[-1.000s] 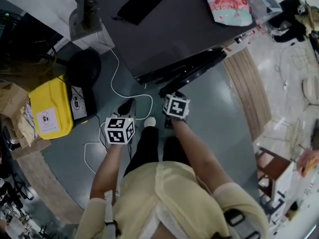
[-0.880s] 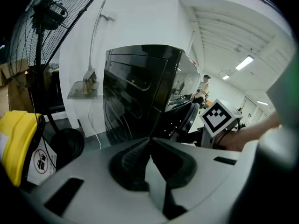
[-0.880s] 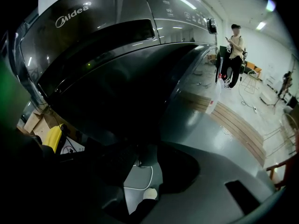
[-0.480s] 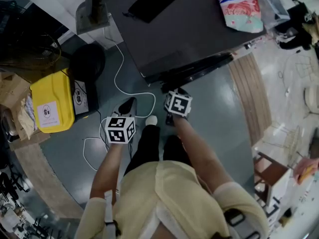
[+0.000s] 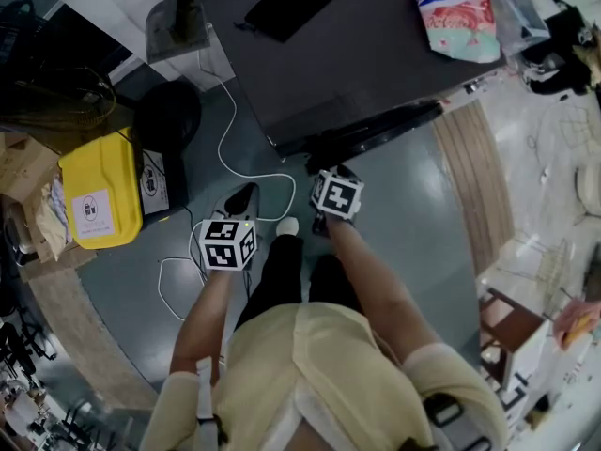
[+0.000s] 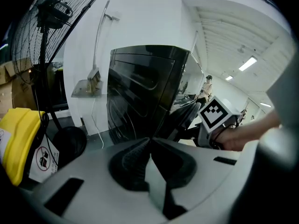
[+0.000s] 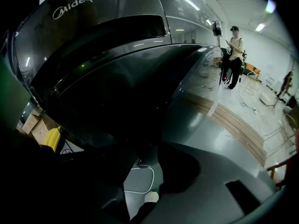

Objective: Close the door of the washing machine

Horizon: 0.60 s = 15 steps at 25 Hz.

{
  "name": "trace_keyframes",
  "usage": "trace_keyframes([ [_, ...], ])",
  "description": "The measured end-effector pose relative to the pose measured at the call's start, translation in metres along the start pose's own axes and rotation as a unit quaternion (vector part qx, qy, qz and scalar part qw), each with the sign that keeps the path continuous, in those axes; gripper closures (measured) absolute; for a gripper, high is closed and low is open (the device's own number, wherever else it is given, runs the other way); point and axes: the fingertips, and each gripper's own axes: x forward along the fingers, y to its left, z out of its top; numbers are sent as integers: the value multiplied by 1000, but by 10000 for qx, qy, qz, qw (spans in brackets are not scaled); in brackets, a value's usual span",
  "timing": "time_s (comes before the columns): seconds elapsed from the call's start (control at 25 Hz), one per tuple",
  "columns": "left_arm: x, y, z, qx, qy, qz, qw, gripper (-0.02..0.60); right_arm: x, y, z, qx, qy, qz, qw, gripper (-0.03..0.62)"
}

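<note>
The dark washing machine (image 5: 347, 45) fills the top of the head view, and its door (image 5: 366, 132) stands ajar along the front edge. My right gripper (image 5: 326, 175) is just below that door, under its marker cube. In the right gripper view the door (image 7: 140, 78) looms close above my right gripper (image 7: 147, 160), which is open with only floor showing in the gap. My left gripper (image 5: 238, 201) hangs further left, off the machine. In its own view my left gripper (image 6: 150, 141) is shut and empty, facing the washing machine (image 6: 145, 92).
A yellow case (image 5: 99, 191) and a black fan base (image 5: 167, 117) stand on the floor at left. A white cable (image 5: 230, 163) runs past my feet. A detergent bag (image 5: 457, 7) lies on the machine. A person (image 7: 232, 55) stands far off.
The head view has shifted slightly. Both grippers stay in nearly the same place by the door.
</note>
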Motion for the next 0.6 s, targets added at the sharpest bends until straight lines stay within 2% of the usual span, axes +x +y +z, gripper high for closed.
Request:
trace_keyframes([
  [0.36, -3, -7, 9, 82, -74, -32, 9999, 577, -6, 11, -5, -105, 316, 283, 9990, 454],
  [0.6, -6, -21, 12, 95, -150, -67, 9998, 577, -20, -5, 10, -303, -108, 209, 9993, 454],
])
